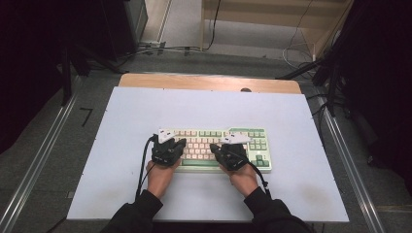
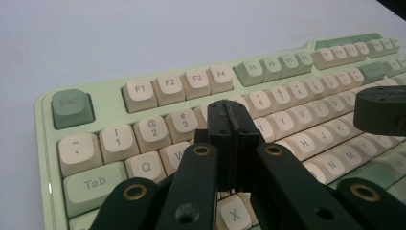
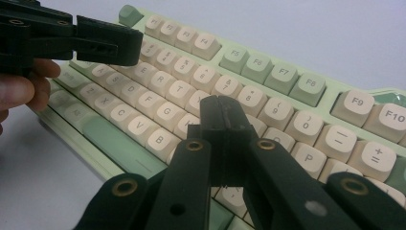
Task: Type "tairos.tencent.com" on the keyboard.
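A pale green keyboard (image 1: 253, 132) with cream and green keys lies mid-table on the white sheet. My left gripper (image 1: 174, 144) hovers over its left half and my right gripper (image 1: 219, 148) over its middle. In the left gripper view the keyboard (image 2: 143, 88) runs from Esc to the F keys, and my left gripper (image 2: 233, 122) is shut with nothing in it, above the number and Q-row keys. In the right gripper view my right gripper (image 3: 222, 117) is likewise shut and empty, above the keyboard (image 3: 282, 76) near the middle letter keys.
The white sheet (image 1: 194, 107) covers the table, with a wooden strip (image 1: 209, 82) along the far edge. Metal rails (image 1: 350, 165) flank both sides. Cables (image 1: 165, 48) lie on the floor beyond. In each gripper view the other gripper's shut jaws hang close by.
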`<move>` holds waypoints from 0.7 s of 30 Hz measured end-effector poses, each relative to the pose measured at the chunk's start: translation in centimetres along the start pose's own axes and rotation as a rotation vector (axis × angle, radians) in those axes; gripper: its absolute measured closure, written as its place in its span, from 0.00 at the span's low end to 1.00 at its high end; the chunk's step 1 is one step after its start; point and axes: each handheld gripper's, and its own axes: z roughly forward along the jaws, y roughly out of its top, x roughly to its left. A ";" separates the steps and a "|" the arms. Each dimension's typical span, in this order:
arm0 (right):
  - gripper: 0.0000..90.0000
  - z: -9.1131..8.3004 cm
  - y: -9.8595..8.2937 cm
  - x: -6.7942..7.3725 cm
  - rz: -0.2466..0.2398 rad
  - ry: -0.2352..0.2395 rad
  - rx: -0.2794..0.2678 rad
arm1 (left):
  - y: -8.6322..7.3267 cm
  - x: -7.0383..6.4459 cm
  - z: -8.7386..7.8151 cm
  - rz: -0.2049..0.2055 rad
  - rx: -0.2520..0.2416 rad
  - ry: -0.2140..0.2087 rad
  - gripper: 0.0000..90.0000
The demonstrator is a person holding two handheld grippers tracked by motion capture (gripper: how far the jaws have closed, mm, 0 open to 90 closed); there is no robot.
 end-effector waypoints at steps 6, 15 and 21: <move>0.97 0.2 -0.1 0.2 -0.003 0.001 0.004 | 0.0 0.0 -0.1 0.003 -0.001 0.000 1.00; 0.97 0.3 -0.2 0.4 -0.007 0.005 0.012 | 0.0 0.1 -0.1 0.004 -0.002 0.003 1.00; 0.97 0.5 -0.2 0.6 -0.014 0.008 0.015 | 0.0 0.1 -0.1 0.004 -0.003 0.005 1.00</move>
